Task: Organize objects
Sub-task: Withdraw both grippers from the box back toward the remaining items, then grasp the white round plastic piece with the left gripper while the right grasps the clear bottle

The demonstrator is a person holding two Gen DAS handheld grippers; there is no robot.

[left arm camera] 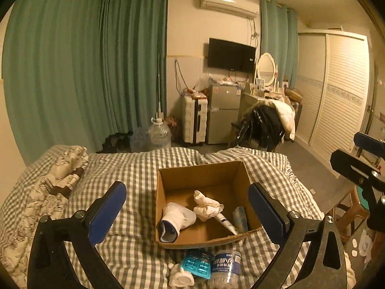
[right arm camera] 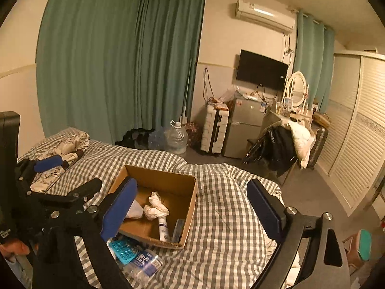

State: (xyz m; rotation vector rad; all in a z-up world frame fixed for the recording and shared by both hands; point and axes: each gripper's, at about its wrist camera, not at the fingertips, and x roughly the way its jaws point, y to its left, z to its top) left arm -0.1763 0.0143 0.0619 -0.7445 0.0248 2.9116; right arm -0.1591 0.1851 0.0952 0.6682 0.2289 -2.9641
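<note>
The cardboard box [left arm camera: 204, 207] stands open on the checked bed cover [left arm camera: 134, 173], in the lower middle of the left wrist view, and it already holds a rolled white sock with a blue cuff [left arm camera: 176, 219], a crumpled white cloth [left arm camera: 207, 206], a white tube [left arm camera: 226, 222] and a small bluish pack [left arm camera: 240, 219]. Three things lie outside it, at the bottom edge of the frame just in front of the near wall of the box: a teal blister pack [left arm camera: 198, 262], a small plastic bottle with a blue label [left arm camera: 225, 268] lying on its side, and a small white bundle [left arm camera: 180, 277]. I judge that the step in hand is to bring one of these into the box. To do it well, the gripper should come down from above, take the bottle across its round body and not by its end, and close gently, because the soft cover will give way under pressure. The blister pack is flat and partly under the bottle, so it seems better to take it after. The left gripper [left arm camera: 187, 207] hangs above the box, tilted down, with its blue pads spread wide and nothing between them. The right gripper [right arm camera: 192, 207] is also spread wide and empty, over the right side of the box and the cover.
</note>
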